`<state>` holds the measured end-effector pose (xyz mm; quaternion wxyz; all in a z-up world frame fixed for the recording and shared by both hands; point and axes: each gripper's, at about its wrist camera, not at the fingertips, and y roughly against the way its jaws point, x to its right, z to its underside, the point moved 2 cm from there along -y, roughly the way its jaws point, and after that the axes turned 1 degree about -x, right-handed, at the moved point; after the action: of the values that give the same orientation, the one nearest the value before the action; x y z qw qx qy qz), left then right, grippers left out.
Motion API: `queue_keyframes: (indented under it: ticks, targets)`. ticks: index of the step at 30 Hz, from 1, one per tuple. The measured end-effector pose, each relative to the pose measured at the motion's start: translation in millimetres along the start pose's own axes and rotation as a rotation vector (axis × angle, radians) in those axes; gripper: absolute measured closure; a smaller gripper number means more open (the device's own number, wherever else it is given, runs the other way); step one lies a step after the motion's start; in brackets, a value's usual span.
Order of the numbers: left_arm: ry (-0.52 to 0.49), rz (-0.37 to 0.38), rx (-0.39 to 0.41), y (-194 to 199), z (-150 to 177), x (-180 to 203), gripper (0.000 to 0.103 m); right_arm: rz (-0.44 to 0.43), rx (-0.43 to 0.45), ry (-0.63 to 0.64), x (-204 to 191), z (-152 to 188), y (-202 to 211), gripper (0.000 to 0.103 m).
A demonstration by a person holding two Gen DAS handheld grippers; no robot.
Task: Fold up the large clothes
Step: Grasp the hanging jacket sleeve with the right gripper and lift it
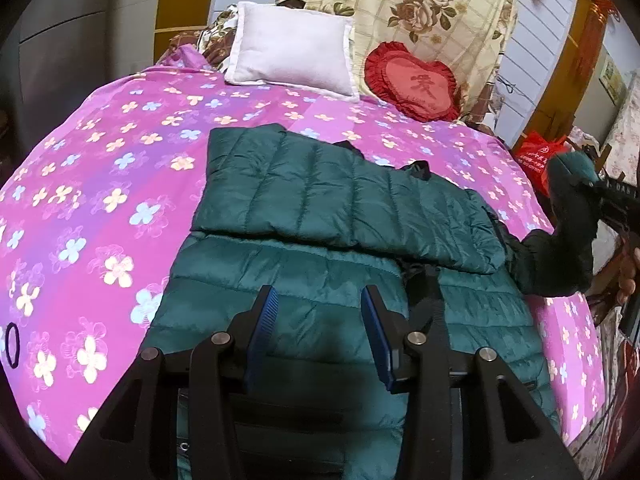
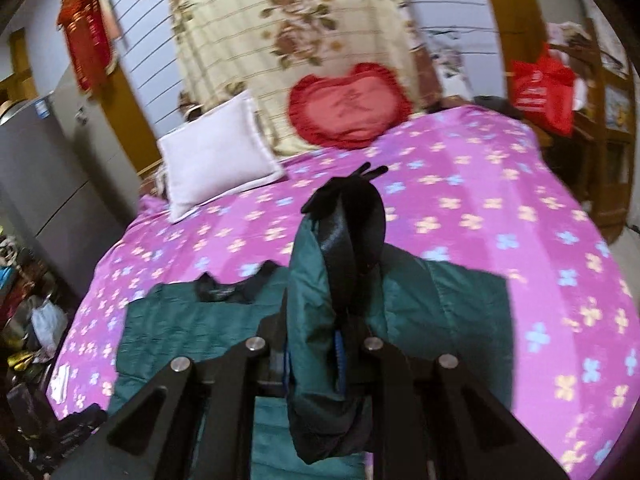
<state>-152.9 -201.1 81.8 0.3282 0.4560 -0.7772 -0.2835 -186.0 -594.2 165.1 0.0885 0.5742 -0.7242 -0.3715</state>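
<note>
Near bed's edge, right claw [image 2: 312,354] grips jacket [image 2: 320,280].

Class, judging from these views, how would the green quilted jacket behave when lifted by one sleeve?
The green quilted jacket is probably floppy: the sleeve droops from the right hand-held gripper. Likely light, being puffy. Its sheen suggests it may slip.

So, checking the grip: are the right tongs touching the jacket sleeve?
Touching. The right wrist view shows the right tongs shut on the green jacket sleeve.
</note>
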Motion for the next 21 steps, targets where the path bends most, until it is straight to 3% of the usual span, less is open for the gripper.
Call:
queue_keyframes:
  ticks: [8,21]
  targets:
    - [0.008,-0.006,-0.016,-6.7,0.8,-10.0,0.054,-0.139,-0.082,0.041,-82.1,12.4,-60.4,0.087]
    - [0.032,-0.018,-0.015,-14.3,-6.9,-32.5,0.054,-0.267,-0.213,0.098,-178.6,41.2,-141.2,0.087]
